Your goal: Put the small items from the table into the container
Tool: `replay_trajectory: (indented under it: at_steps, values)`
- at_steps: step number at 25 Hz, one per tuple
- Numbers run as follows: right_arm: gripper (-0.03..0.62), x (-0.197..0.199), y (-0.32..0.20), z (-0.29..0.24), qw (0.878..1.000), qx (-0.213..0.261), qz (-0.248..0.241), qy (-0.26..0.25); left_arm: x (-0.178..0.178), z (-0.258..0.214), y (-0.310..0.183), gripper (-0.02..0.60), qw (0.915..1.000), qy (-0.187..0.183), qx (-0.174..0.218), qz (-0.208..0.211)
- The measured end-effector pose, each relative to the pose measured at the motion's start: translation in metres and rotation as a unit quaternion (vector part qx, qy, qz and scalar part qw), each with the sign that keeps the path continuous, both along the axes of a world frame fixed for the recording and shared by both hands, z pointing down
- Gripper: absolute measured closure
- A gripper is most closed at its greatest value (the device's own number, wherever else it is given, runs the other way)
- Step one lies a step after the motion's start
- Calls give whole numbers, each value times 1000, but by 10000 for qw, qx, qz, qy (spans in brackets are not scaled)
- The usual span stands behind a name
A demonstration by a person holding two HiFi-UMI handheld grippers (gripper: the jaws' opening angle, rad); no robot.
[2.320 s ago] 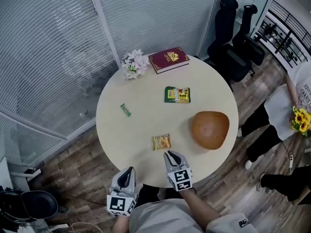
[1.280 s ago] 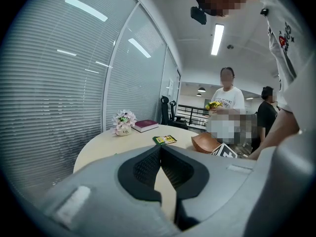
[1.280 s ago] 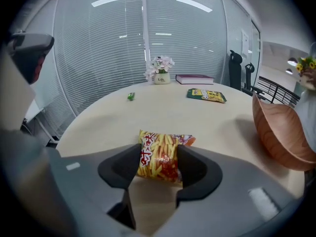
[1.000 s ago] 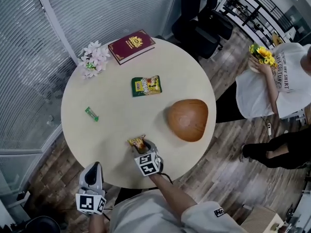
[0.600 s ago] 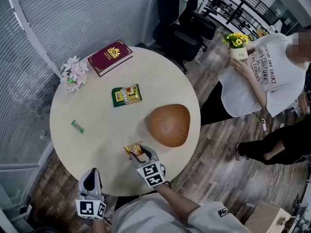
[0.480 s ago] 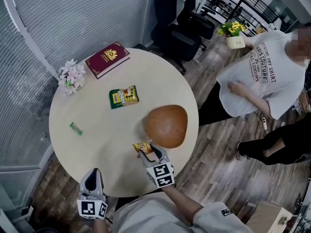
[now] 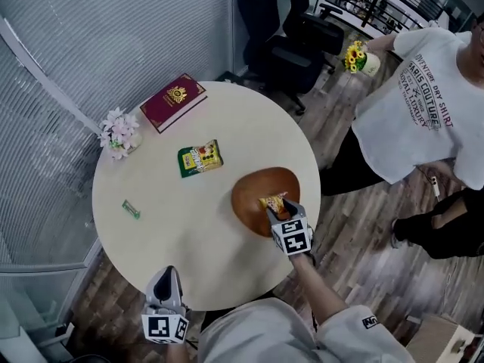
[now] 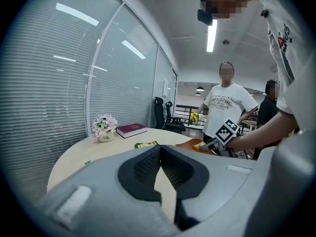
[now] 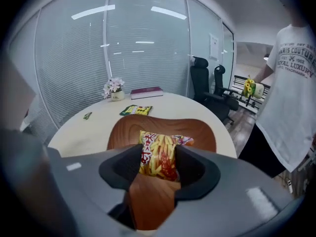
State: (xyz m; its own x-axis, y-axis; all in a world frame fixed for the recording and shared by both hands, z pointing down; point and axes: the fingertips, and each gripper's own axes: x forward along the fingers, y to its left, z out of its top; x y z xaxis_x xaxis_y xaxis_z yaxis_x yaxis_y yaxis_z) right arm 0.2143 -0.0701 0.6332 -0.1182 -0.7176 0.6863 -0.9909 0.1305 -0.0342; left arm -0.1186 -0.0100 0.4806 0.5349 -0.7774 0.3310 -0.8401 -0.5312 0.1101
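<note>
Right claw [image 9: 159, 168]: clamped on the fries packet [image 9: 159, 152], with a pad on each side of its lower half. It's tilted down over the container.
Fries packet, place: off the counter [image 7: 189, 237], hanging over the hollow of the wooden bowl [image 7: 246, 197]. I can't tell whether its far end touches the wood.
Fries packet, handling: my guess is light, puffy and crinkly, with slick film. It's soft, so a hard squeeze would crush what's inside. A flat pinch across the body, as I have it, should be enough, and a sealed edge would work too.
Bowl: it sits on my right side of the counter, near the edge. What shows of the inside looks bare, with nothing lying in it yet.
Still to collect: green snack pack [image 7: 200, 159] mid-counter and small green candy [image 7: 131, 209] toward the left edge. Both are well apart from the bowl.
Left claw [image 8: 159, 154]: jaws together with nothing between them, parked at the near edge of the counter.
Not mine to move, I'd say: book [image 7: 173, 102] and flower pot [image 7: 119, 134] at the far edge.
Next, as I judge it: let go over the hollow so the packet drops inside.
</note>
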Motion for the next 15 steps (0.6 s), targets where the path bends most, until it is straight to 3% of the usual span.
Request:
replay_trajectory:
  at_steps: [3,7,8,10,13,15]
  values:
    - [373,-3,-8,8,10000,-1,-59,-18,0,-7,-3,584,9999,-84,-7,-147]
    - [299,-7,0,11,9998,46,-108,-154,-1,-7,6,584,9992,-148,-59,-356]
    - [312,-9,5,5,9996,98,-136,-233,-2,-8,10,584,9990,-135,-69,-425]
    - [376,-8,21,-17,9984,334,-176,-409,-1,-7,14,584,9983,-45,-116,-561]
    - [591,-6,42,-61,9927,992,-246,-643,14,10,2,584,9983,46,-47,-578]
    - [592,-31,44,-75,9846,1380,-583,-900,14,21,-8,584,9980,-60,42,-621]
